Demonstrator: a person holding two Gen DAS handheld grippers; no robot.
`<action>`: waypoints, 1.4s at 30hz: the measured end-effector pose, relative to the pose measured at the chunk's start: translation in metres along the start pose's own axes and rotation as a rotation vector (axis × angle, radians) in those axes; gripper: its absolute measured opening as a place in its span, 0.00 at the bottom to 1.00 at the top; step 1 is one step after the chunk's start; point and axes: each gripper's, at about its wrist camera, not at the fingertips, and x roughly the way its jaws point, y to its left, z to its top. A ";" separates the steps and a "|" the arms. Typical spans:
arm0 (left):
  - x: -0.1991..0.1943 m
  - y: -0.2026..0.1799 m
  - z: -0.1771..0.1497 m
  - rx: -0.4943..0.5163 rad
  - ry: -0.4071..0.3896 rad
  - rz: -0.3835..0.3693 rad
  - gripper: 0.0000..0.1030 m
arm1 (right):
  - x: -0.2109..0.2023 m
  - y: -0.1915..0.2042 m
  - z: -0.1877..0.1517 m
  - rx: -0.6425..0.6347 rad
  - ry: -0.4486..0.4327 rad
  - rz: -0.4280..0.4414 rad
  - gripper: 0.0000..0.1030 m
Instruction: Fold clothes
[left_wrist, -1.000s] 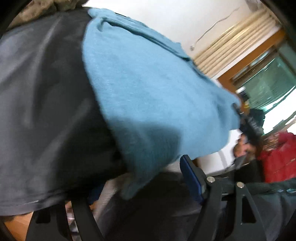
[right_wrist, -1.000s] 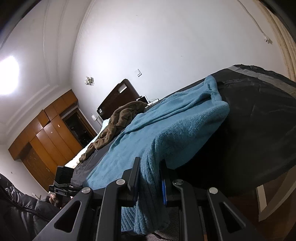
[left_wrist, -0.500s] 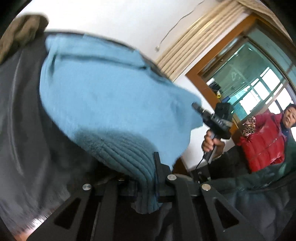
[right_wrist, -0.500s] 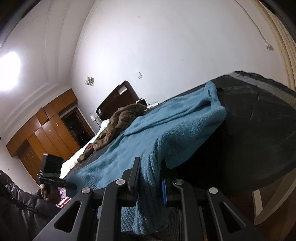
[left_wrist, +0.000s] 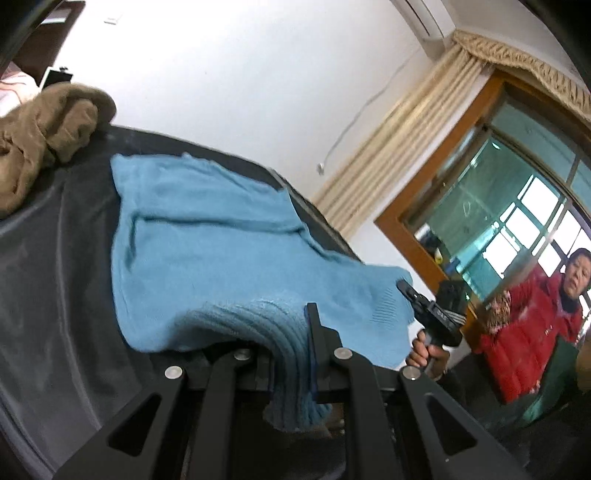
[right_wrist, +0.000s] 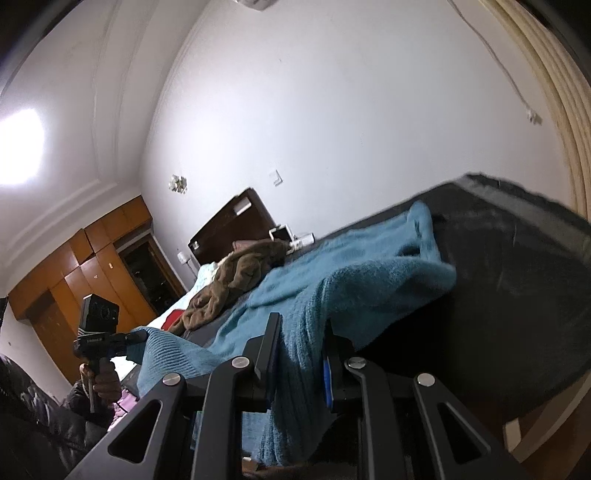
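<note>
Broadly, I'm working at the near edge of a bed (left_wrist: 55, 295) covered in a dark sheet, in a bedroom with a white wall, cream curtains (left_wrist: 399, 147) and a wood-framed window (left_wrist: 498, 206) off to one side, and a wooden wardrobe (right_wrist: 85, 273) and dark headboard (right_wrist: 236, 221) beyond the far end of the bed. A person in a red jacket (left_wrist: 524, 332) stands past the bed's corner, by the window.

On the bed, the blue sweater (left_wrist: 207, 251) lies spread flat, its long axis running away from me toward the headboard, with its near hem draped over the bed's edge. A crumpled brown garment (left_wrist: 44, 129) sits further up the bed, apart from the sweater.

Both tools are at that near hem. My left gripper (left_wrist: 291, 354) is clamped on the ribbed edge of the sweater, fabric bunched between its jaws and hanging below them. My right gripper (right_wrist: 301, 354) is likewise pinched on the hem at the other corner, cloth draped through and under its jaws. Each hand is equally close to the garment, one at each corner.

So, as I judge it, the sweater's whole body lies ahead of both tools, and the coming fold means carrying this hem forward along that long axis toward the far end, keeping the two corners level.
</note>
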 end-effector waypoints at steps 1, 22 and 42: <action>-0.001 -0.003 0.006 0.007 -0.015 0.003 0.13 | 0.000 0.002 0.006 -0.005 -0.017 -0.009 0.19; -0.062 -0.054 0.009 0.173 -0.188 -0.036 0.14 | -0.065 0.050 0.018 -0.088 -0.191 0.019 0.19; -0.033 -0.016 0.072 0.119 -0.223 0.040 0.14 | -0.018 0.063 0.079 -0.130 -0.226 -0.099 0.19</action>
